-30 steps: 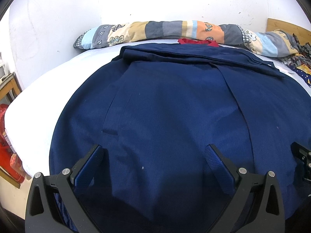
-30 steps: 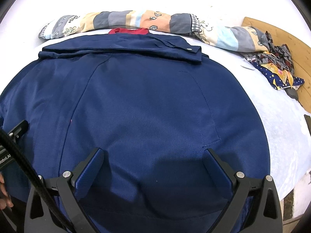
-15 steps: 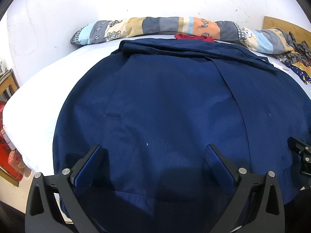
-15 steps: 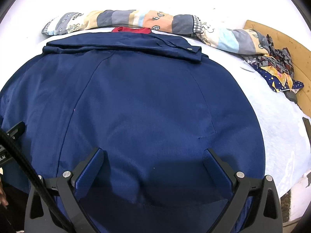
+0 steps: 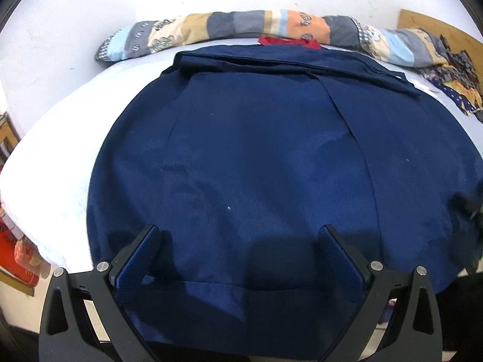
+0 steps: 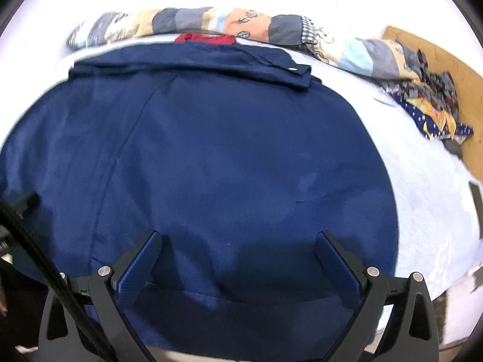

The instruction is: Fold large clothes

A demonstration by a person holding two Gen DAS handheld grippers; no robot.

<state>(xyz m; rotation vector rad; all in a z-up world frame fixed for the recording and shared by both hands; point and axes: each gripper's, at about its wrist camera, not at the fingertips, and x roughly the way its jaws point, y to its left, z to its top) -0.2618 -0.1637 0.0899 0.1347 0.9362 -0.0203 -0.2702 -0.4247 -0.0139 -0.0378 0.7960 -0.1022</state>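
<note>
Garment [image 5: 256, 157], navy, lies spread flat on the bed [image 5: 54, 157], filling the space ahead of both tools, its near hem [image 5: 241, 289] between each pair of fingers. Left gripper [image 5: 241, 259] and right gripper [image 6: 238, 259] both stand wide apart, gripping nothing. Cloth looks soft, limp and light, likely to sag. Best hold: pinch the near hem, one tool toward each corner.

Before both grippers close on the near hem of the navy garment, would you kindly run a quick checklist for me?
1. Left gripper open: ok.
2. Right gripper open: ok.
3. Near hem between each gripper's fingers: ok.
4. Navy garment spread flat on the bed: ok.
5. Far edge already folded over, below the red cloth: ok.
6. Fingers touching the fabric: cannot tell.
</note>
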